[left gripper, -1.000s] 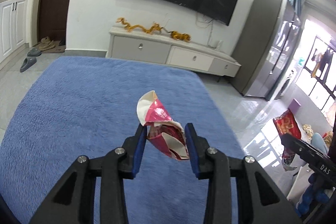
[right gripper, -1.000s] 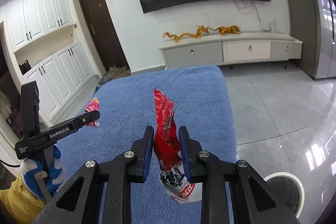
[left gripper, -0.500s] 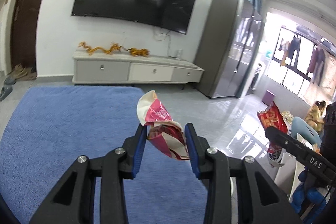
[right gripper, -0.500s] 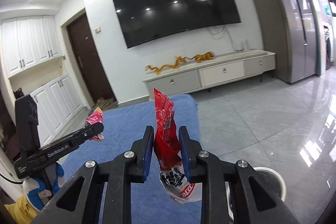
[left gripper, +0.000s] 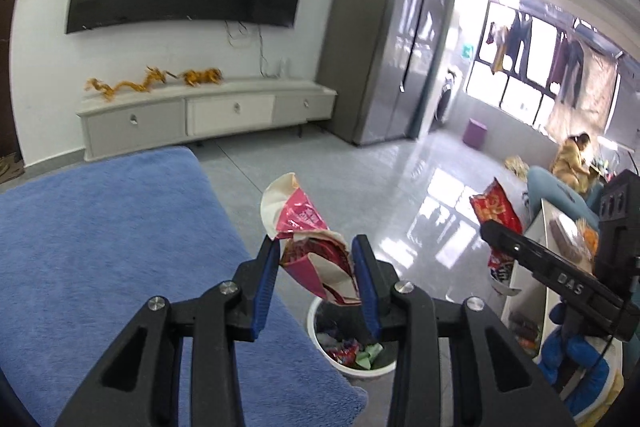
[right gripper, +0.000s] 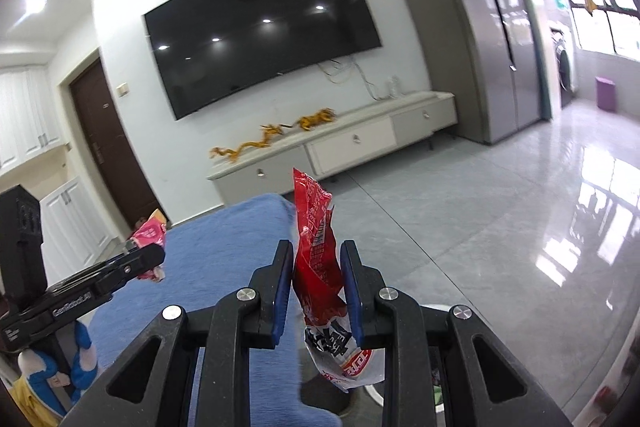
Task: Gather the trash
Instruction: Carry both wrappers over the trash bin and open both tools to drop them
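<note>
Two wrappers are in play: the left gripper (left gripper: 316, 267) pinches a crumpled pink-and-white wrapper (left gripper: 306, 245) at centre frame, jaws closed to a narrow gap around its folded middle, directly above the white bin (left gripper: 352, 367) at lower centre. The right gripper (right gripper: 316, 283) clamps a tall red snack bag (right gripper: 320, 255) mid-body, its printed tail drooping below the fingers, bin rim only partly visible beneath. Both look feather-light, crinkly and slick, so I judge a mid-body pinch across bunched folds safest, since a loose edge could slide free.
</note>
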`<state>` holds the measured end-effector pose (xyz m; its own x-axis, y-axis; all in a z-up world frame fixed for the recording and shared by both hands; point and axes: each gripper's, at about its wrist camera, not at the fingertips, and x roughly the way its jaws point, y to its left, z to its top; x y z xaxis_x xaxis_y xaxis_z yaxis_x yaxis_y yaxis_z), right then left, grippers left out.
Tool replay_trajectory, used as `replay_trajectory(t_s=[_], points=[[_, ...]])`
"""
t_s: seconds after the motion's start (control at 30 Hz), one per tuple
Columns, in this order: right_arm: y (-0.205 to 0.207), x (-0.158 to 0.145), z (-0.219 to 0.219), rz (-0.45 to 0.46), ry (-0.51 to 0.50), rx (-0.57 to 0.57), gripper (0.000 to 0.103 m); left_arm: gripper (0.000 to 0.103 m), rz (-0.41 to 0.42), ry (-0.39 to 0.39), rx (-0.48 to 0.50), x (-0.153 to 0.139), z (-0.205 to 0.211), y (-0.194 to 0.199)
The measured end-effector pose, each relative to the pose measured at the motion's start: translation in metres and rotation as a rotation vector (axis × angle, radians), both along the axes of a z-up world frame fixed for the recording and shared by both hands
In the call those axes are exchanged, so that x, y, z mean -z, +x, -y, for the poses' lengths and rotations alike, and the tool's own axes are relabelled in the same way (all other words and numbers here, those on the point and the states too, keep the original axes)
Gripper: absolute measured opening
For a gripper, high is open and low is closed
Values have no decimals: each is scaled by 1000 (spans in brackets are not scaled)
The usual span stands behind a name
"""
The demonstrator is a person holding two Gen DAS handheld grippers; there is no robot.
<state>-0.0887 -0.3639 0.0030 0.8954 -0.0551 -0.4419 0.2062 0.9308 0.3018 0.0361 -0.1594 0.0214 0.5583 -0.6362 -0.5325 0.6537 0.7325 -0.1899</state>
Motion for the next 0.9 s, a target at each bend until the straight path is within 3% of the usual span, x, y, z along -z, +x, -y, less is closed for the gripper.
replay_trajectory(t_s=[0.53, 0.9], points=[[27, 128, 92, -214, 255, 105, 23, 36, -184, 194, 167, 102, 125, 31], [26, 184, 121, -329, 359, 193, 25, 38, -306, 228, 224, 146, 171, 44]])
